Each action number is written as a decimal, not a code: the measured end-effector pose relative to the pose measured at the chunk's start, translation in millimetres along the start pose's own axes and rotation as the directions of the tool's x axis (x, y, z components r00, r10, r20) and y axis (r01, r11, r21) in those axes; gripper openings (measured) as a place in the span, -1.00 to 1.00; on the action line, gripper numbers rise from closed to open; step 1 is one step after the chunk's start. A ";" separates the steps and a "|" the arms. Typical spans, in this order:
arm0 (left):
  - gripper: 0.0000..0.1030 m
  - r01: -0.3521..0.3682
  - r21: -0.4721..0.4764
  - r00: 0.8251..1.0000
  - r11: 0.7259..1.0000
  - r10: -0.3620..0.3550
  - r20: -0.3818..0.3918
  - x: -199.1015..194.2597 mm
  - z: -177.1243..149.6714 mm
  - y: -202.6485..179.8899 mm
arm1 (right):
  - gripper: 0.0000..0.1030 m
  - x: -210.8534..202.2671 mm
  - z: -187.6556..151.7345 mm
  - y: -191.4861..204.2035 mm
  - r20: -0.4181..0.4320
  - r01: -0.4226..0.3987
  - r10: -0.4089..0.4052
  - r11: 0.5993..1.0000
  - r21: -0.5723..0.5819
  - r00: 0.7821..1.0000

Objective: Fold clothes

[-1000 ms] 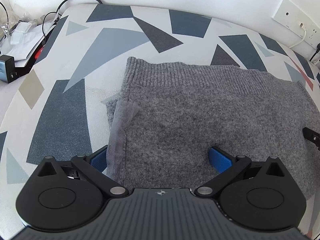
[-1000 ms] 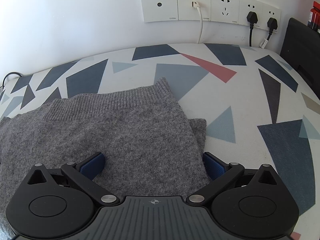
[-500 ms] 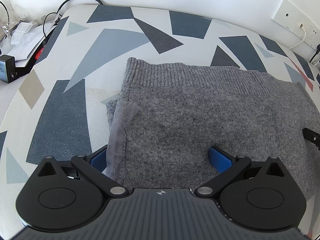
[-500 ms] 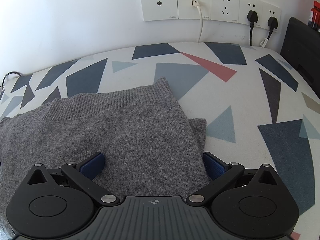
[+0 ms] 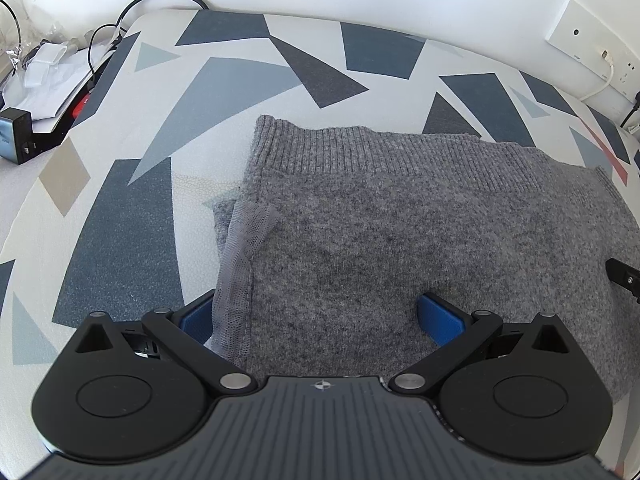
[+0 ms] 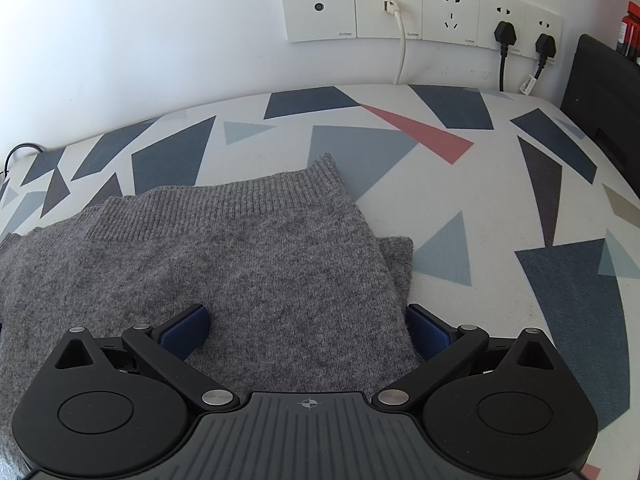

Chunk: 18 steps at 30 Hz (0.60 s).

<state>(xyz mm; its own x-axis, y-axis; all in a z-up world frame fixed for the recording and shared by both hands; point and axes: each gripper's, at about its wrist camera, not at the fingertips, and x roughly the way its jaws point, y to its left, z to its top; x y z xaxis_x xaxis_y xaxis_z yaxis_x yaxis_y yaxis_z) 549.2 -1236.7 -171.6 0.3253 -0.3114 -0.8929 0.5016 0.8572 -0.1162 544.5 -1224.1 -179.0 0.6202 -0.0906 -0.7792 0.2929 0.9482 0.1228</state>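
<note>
A table covered in a white cloth printed with blue, grey and red triangles (image 5: 120, 240) fills both views, its far edge against a white wall. A row of white wall sockets (image 6: 420, 12) sits above that edge, with a white cable and two black plugs in them. Beyond the table's left edge lies a clutter of white papers and black cables (image 5: 44, 80).

A grey knitted sweater (image 5: 400, 220), already folded into a broad rectangle, lies on the near half of the table with its ribbed hem towards the wall. A strip of grey mesh lining (image 5: 244, 240) pokes out along its left side.

The left gripper (image 5: 316, 316) straddles the sweater's near left corner, blue pads spread wide with nothing clamped. The right gripper (image 6: 308, 328) straddles the near right corner, equally wide and empty; a lower layer juts out just beside its right pad.

Likely risks: pinching only the top layer, so the lower layers stay behind and the fold splits; the mesh lining slipping free or bunching; or uneven lifting by the two hands, skewing the edges.
</note>
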 end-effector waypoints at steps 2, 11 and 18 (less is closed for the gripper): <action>1.00 0.001 -0.003 1.000 1.000 -0.001 0.003 0.0 0.3 0.2 | 0.99 0.0 -0.3 0.0 0.002 0.000 0.000 1.000 0.000 1.000; 1.00 0.002 -0.002 1.000 1.000 -0.002 0.021 2.2 1.6 -1.5 | 0.99 -0.5 -0.9 0.3 0.003 -0.001 0.001 1.000 0.000 1.000; 1.00 0.003 -0.001 1.000 1.000 -0.003 0.027 2.3 0.8 -1.7 | 0.99 -0.8 -0.5 0.8 0.003 0.000 0.000 1.000 0.001 1.000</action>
<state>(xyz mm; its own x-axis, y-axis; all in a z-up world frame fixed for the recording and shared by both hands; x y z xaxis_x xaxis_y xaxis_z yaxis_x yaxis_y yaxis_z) 549.8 -1239.2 -173.1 0.3455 -0.3247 -0.8805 0.5021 0.8566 -0.1189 543.9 -1223.1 -178.6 0.6228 -0.0914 -0.7770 0.2934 0.9480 0.1236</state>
